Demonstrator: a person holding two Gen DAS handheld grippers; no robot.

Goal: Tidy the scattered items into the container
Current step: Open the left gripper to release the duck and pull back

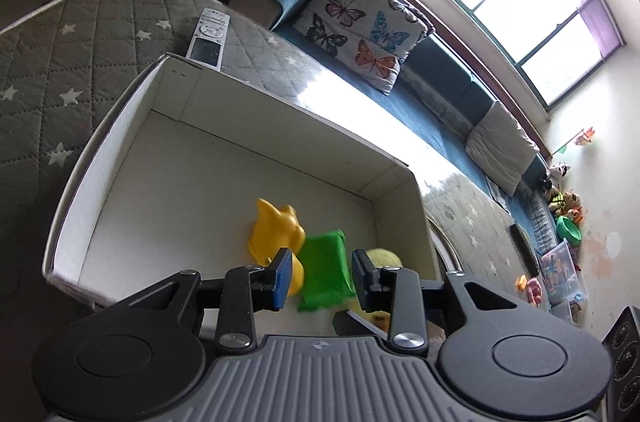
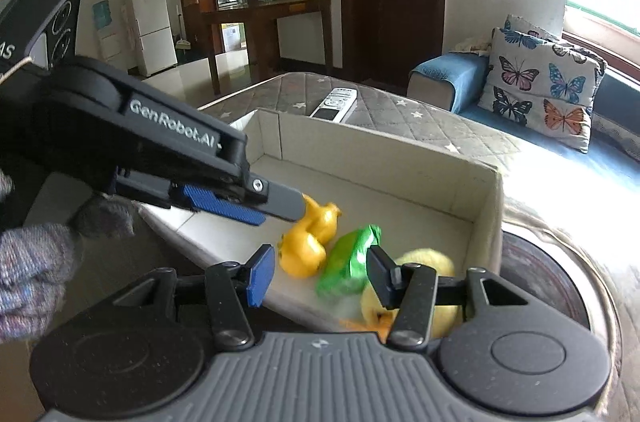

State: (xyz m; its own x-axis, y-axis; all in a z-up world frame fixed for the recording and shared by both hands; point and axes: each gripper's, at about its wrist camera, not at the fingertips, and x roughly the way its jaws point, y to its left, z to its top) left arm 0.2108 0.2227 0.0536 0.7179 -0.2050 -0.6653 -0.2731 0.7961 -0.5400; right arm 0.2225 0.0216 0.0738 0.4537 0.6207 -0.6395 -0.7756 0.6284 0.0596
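A white cardboard box [image 1: 280,102] [image 2: 384,150] stands on the quilted table. Inside lie a yellow toy [image 1: 276,226] [image 2: 308,242], a green packet [image 1: 324,270] [image 2: 348,262] and a pale yellow fuzzy toy [image 1: 384,256] [image 2: 432,262] with an orange part [image 2: 368,326]. My left gripper [image 1: 322,276] is open and empty, hovering over the box's near end above the green packet; it shows from the side in the right wrist view [image 2: 256,210]. My right gripper [image 2: 320,274] is open and empty, just above the same items.
A white remote control [image 1: 208,36] [image 2: 335,104] lies on the grey star-quilted cover [image 1: 48,74] beyond the box. A sofa with a butterfly cushion [image 1: 356,22] [image 2: 540,86] stands behind. Toys [image 1: 560,222] lie on the floor at right. A speaker [image 1: 624,362] stands nearby.
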